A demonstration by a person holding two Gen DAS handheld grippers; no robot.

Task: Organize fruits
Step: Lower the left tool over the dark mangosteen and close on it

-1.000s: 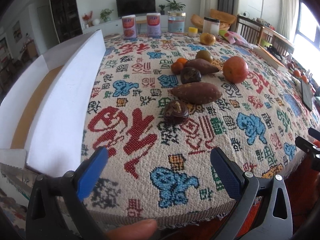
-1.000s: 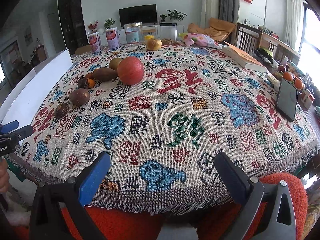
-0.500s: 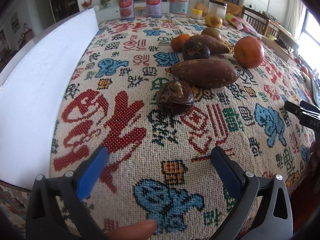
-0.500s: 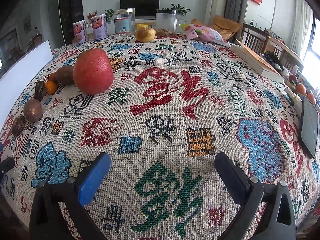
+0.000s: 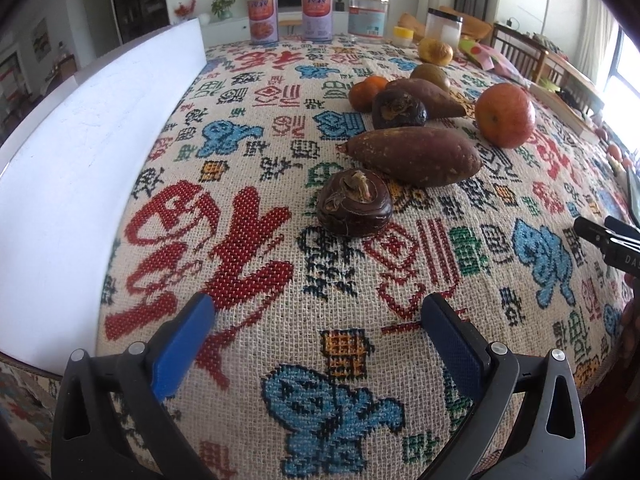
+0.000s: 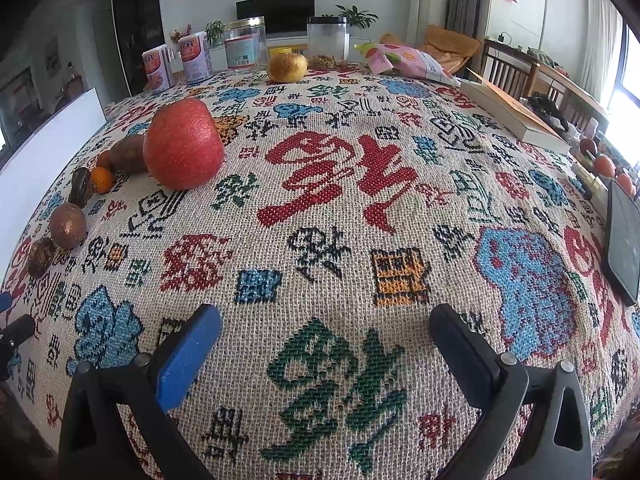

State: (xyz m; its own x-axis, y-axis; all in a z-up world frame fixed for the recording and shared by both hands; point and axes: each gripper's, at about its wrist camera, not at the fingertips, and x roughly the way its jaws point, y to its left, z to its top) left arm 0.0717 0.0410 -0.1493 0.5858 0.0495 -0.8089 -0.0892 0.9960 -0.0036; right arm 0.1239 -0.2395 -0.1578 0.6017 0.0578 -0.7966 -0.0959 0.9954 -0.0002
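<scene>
The fruits are clustered on the cloth (image 5: 256, 264), left of centre: a dark corm (image 5: 354, 209) nearest the left gripper (image 5: 316, 320), then a sweet potato (image 5: 414, 156) and an apple (image 6: 183, 144). A white board (image 5: 88, 160) bounds the left edge. Bare cloth is seen before the right gripper (image 6: 325, 330). Both grippers are held wide, empty, seemingly low over the cloth.
</scene>
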